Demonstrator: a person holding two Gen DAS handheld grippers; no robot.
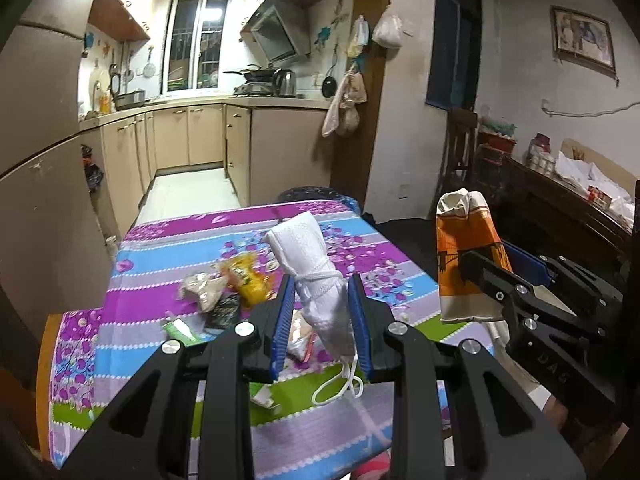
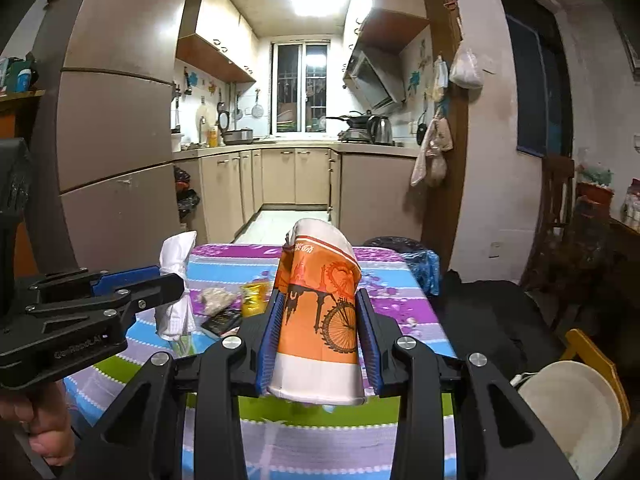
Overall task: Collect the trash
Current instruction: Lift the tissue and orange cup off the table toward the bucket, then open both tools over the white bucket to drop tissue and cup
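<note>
item: paper cup (image 2: 316, 320), crushed. orange band printed with a black bicycle wheel, spired buildings and a big wheel; white band above with a red stripe and red script that looks like a cola logo, too warped to read for certain; plain white toward the base. rim squashed flat and folded over. location: held upright above the table, clamped between the blue pads of the right gripper (image 2: 320, 336), jaws drawn in narrow against its sides. also seen from the left wrist view (image 1: 466, 256), to the right of the table edge.

item: white cloth bundle (image 1: 316, 280), soft woven texture, tied round the middle with white cord, a loop of cord hanging below. location: lifted off the table, pinched at its lower part between the blue pads of the left gripper (image 1: 320, 312), jaws narrow on it.

writing: "genrobot.ai" in small letters on the side of the left gripper body, right wrist view; raised letters on the right gripper body in the left view, unclear.

item: loose trash on the table: yellow wrapper (image 1: 246, 280), pale crumpled bag (image 1: 202, 290), small black packet (image 1: 224, 310), green-and-white scrap (image 1: 180, 328). print too blurred to read.

surface: table (image 1: 152, 240) under a striped floral cloth, purple, blue, green and lilac.

nearby: white bowl (image 2: 576, 412) at lower right, off the table.
</note>
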